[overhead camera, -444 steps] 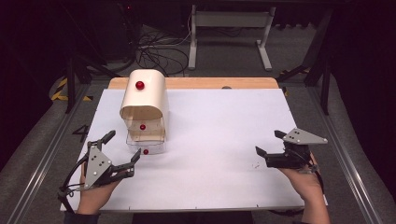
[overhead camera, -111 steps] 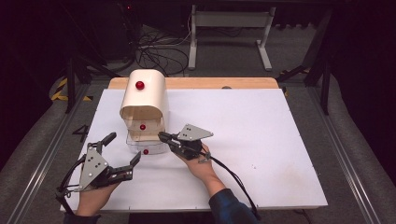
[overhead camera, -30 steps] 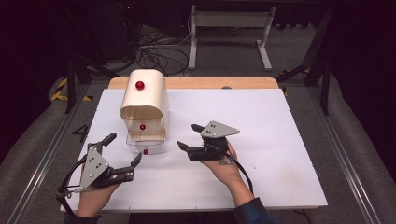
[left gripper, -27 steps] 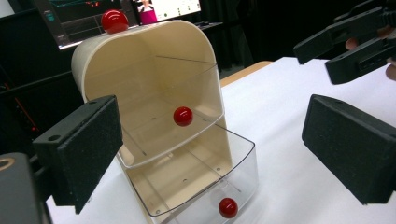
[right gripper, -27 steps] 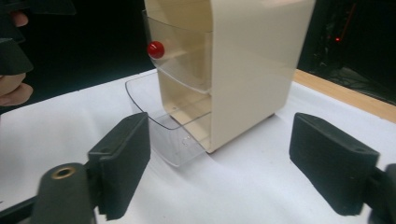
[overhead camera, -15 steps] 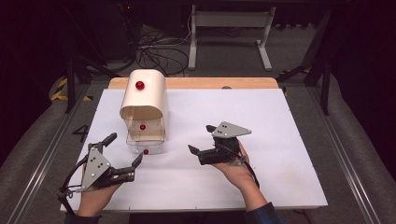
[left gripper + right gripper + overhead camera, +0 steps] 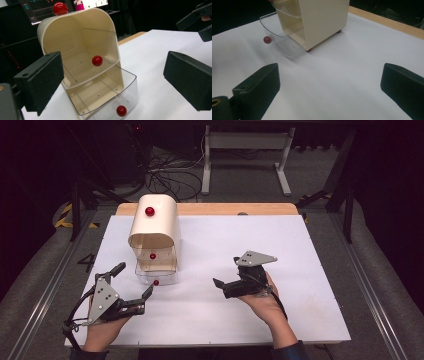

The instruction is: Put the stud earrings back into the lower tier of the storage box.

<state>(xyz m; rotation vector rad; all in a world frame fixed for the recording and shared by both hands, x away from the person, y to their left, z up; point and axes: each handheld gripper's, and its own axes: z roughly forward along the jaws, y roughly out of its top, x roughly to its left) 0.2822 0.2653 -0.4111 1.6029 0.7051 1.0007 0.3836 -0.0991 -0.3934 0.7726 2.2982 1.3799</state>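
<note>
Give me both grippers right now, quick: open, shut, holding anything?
Left gripper: open, holding nothing, near the drawer unit.
Right gripper: jaws have just been opening, now wide open, nothing between them.

The only obstacle on the bench point(image 7: 300, 245) is the cream drawer cabinet point(image 7: 156, 227) at its rear left, with its clear lower drawer point(image 7: 156, 276) pulled out toward the near edge. The left gripper point(image 7: 131, 285) sits just in front of that drawer, leaving a narrow gap. Between the cabinet and the right gripper point(image 7: 227, 273), whose jaws have just been opening with nothing between them, lies bare white surface. The right half and the near edge are unobstructed.
</note>
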